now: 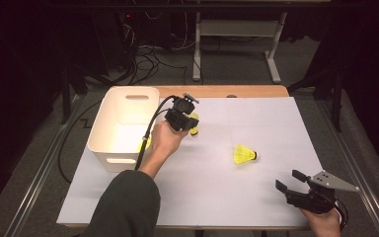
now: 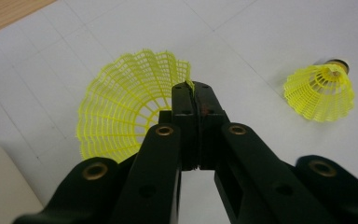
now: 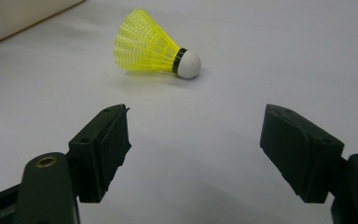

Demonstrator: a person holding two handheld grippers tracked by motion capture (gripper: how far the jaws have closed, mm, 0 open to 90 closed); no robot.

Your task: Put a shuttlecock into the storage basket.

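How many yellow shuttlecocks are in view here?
3: one pinched by the left gripper, shuttlecock; one lying on the table; apparently one inside the white bin, mostly hidden.

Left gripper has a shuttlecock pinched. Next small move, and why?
Probably carry it left over the white bin and open. The left gripper is shut on the shuttlecock by its skirt rim, beside the bin, where another yellow one seems to lie.

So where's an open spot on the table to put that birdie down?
The white sheet is bare along the near edge, between the sleeve and the right claw, and at the far right corner beyond the lying shuttlecock. It is crowded by the white bin, where the left claw holds a shuttlecock.
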